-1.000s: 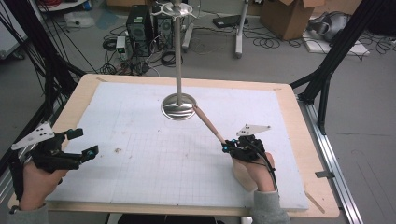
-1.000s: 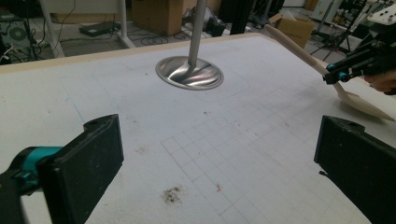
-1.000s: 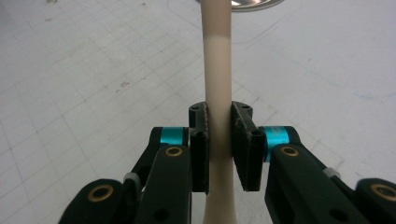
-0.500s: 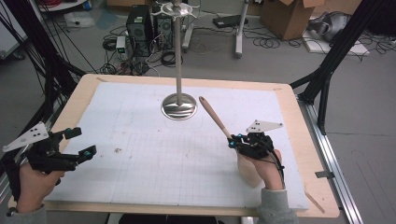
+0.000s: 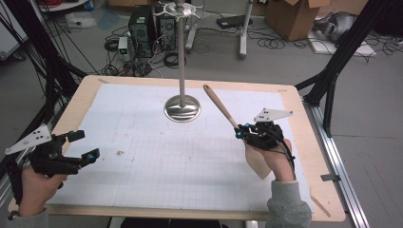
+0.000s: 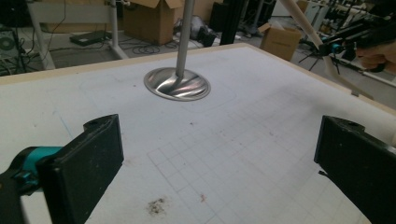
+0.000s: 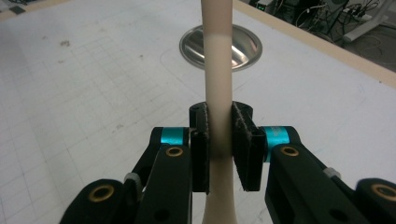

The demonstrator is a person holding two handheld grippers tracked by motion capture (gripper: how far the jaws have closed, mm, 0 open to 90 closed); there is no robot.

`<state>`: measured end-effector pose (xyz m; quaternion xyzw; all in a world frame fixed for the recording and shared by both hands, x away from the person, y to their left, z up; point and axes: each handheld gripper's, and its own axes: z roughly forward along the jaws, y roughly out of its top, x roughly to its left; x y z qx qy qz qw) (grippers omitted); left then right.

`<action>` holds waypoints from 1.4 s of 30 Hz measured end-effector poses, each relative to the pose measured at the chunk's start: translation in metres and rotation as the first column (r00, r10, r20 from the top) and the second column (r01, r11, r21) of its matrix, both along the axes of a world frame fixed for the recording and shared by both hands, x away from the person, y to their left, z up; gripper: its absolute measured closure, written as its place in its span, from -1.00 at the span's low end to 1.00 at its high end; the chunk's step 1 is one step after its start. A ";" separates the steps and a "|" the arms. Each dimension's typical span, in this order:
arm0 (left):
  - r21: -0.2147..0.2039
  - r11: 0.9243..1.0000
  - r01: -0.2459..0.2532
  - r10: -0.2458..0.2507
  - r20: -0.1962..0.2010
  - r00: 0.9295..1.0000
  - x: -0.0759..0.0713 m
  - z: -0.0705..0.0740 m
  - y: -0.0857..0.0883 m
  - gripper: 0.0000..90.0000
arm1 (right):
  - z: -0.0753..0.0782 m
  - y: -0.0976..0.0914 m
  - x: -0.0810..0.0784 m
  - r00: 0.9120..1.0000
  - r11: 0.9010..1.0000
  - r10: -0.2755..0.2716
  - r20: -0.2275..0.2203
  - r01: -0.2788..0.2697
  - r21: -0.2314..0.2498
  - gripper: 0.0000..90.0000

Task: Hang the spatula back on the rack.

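My right gripper [image 7: 219,149] fingers pinch the wooden spatula [image 5: 227,114] off the bench [image 5: 142,142]; left gripper [image 5: 71,147] fingers spread, empty. Next: carry it to the stand [image 5: 182,107].

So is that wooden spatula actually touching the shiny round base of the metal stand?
Apart. In the high view the wooden spatula is lifted by the right hand-held gripper, its tip right of the stand's base with white table cover showing between them.

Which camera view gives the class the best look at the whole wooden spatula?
The high view: it shows the wooden spatula end to end, from handle tip to flat blade, clamped in the right gripper. The right gripper view shows just a stretch of handle between the pads. The left gripper view catches part of it at the upper right.
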<state>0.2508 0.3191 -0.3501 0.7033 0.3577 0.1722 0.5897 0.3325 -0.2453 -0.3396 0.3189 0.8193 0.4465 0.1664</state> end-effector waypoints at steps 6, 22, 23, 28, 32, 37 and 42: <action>0.004 1.000 -0.002 0.002 -0.005 1.000 0.001 -0.001 0.001 -0.96 | 0.017 -0.002 0.008 1.000 1.000 0.025 0.007 -0.025 0.010 0.75; 0.005 1.000 -0.012 0.012 -0.015 1.000 0.002 -0.004 0.002 -0.96 | 0.043 -0.001 0.021 0.999 1.000 0.030 0.024 -0.030 -0.001 0.75; 0.000 1.000 -0.013 0.013 -0.014 1.000 0.002 -0.004 0.004 -0.96 | 0.045 -0.001 0.022 0.999 1.000 0.030 0.022 -0.030 -0.005 0.75; -0.008 1.000 -0.019 0.019 -0.018 1.000 0.002 -0.004 0.007 -0.96 | 0.058 0.002 0.025 0.999 0.999 0.043 0.016 -0.043 -0.006 0.75; -0.008 1.000 -0.016 0.016 -0.023 1.000 0.004 -0.006 0.007 -0.96 | 0.066 0.003 0.029 0.998 0.999 0.047 0.028 -0.047 -0.004 0.75; -0.016 1.000 -0.012 0.012 -0.031 0.999 0.006 -0.007 0.008 -0.96 | 0.073 0.002 0.034 0.998 0.999 0.049 0.026 -0.049 0.003 0.75; -0.024 1.000 -0.009 0.009 -0.032 0.999 0.007 -0.007 0.010 -0.96 | 0.073 0.000 0.042 0.999 0.999 0.052 0.016 -0.052 0.017 0.75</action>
